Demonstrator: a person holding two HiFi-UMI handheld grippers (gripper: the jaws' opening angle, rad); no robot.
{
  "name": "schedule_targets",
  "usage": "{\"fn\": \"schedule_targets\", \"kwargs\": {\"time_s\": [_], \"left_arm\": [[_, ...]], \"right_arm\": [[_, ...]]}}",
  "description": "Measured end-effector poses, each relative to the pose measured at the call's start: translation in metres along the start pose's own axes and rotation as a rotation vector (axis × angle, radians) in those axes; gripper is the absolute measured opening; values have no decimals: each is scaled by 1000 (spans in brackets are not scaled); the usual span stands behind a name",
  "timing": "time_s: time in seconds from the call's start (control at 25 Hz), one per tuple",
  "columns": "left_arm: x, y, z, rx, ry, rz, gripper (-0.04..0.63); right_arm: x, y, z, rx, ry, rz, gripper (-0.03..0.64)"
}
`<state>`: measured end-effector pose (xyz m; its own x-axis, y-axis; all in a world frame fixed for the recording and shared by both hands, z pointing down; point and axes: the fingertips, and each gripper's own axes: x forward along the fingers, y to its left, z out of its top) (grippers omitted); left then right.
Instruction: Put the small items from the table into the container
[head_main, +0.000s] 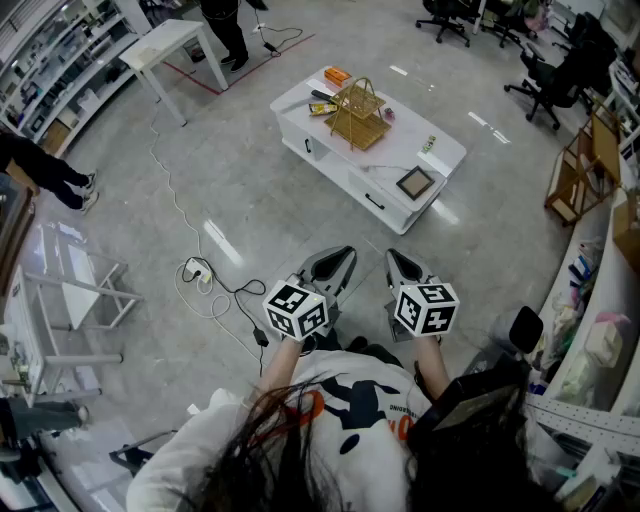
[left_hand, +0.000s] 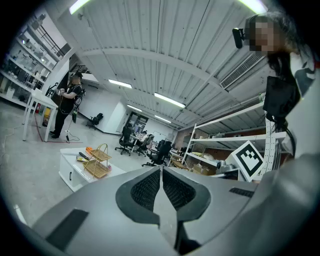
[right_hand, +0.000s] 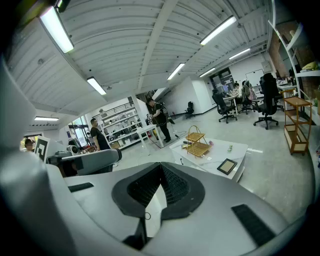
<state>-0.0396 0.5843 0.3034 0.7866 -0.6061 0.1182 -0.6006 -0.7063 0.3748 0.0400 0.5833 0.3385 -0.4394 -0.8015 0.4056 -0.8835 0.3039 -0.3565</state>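
Note:
A low white table (head_main: 400, 150) stands some way ahead on the floor, also seen as the table (left_hand: 69, 172) and the table (right_hand: 239, 148) in the gripper views. On it are a gold wire basket (head_main: 358, 112) (left_hand: 97, 161) (right_hand: 196, 141), an orange item (head_main: 337, 75), a yellow-and-black item (head_main: 322, 107), a small pink thing (head_main: 388, 115), a small green item (head_main: 429, 144) and a dark square frame (head_main: 415, 182) (right_hand: 227, 165). My left gripper (head_main: 340, 256) (left_hand: 161, 170) and right gripper (head_main: 396, 258) (right_hand: 160, 167) are held close to my body, far from the table, both shut and empty.
A white desk (head_main: 170, 40) with a person (head_main: 225, 30) beside it stands at the back left. A cable and power strip (head_main: 205, 285) lie on the floor left of me. Office chairs (head_main: 545, 80), a wooden shelf (head_main: 575, 170) and cluttered shelving (head_main: 600, 350) line the right.

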Motion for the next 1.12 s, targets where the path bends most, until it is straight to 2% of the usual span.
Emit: {"fn": "schedule_targets", "kwargs": {"time_s": [0.4,0.72,0.92,1.12], "left_arm": [[11,-22,0,64,12,1,12],[25,-32,1,114,21,-4,12],[39,-35,7,173,38,-26,12],[52,-33,9,188,53,-41,12]], "right_arm": [[-15,-23,-4,4,3,-4,17],[-26,-40,-4,-56,-14,-21,17],[-26,-56,1,-31,-28,-41,17],[-20,-67,6,-6,-35,-43,17]]}}
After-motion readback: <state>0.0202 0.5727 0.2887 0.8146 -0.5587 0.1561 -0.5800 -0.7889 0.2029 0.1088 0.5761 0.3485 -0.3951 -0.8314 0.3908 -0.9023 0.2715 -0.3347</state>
